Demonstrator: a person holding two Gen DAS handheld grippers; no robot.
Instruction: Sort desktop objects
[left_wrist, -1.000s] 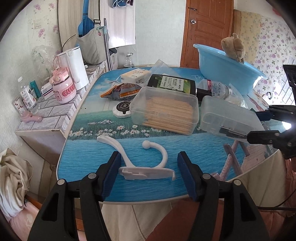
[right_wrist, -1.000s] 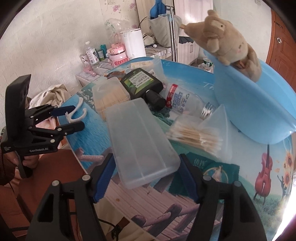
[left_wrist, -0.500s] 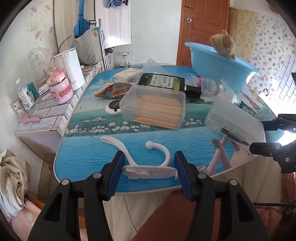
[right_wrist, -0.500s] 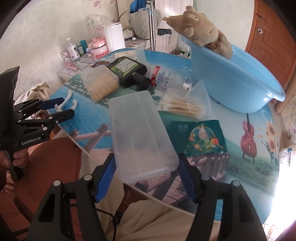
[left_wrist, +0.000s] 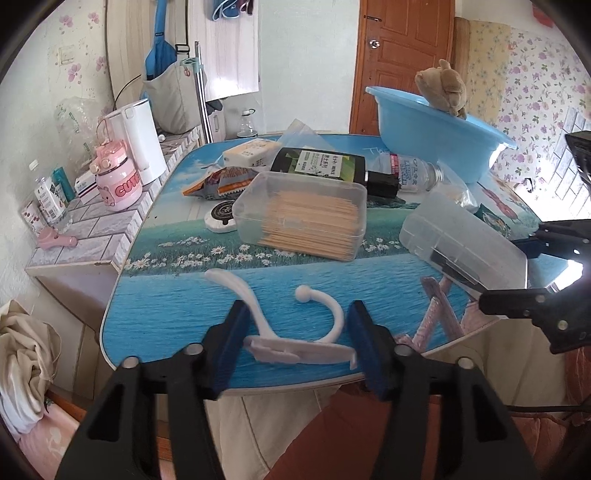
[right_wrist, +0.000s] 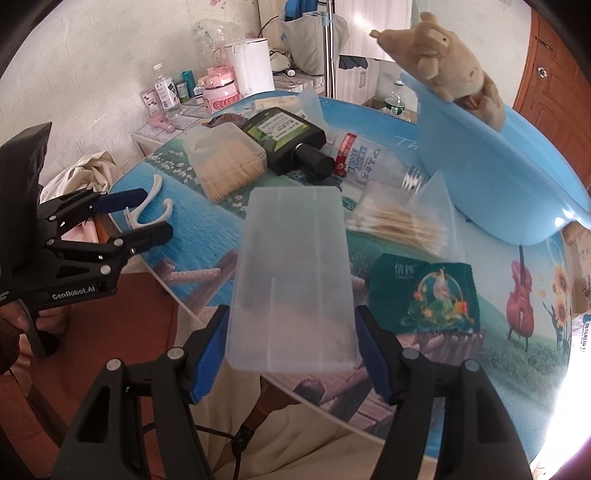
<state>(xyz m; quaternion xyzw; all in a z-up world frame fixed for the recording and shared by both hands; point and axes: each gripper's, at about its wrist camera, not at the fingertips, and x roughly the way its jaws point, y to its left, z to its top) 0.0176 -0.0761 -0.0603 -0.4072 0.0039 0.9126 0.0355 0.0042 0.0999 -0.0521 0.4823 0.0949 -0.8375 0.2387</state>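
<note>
Right hand-held gripper (right_wrist: 291, 350) clamps clear lid (right_wrist: 291, 280); left hand-held gripper (left_wrist: 297, 339) grips white hook (left_wrist: 295, 343).

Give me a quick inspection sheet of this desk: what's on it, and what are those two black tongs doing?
Surface: table with printed scenery top, crowded.
Job's things: white hook; clear lid; toothpick box; blue basin with plush toy on its rim.
Clutter: dark bottle, cotton swabs, green packet.
Tongs: left tongs pressing the hook's base; right tongs clamped on the lid.
Cables: one under the table edge.
Surroundings: kettle, wooden door.
</note>
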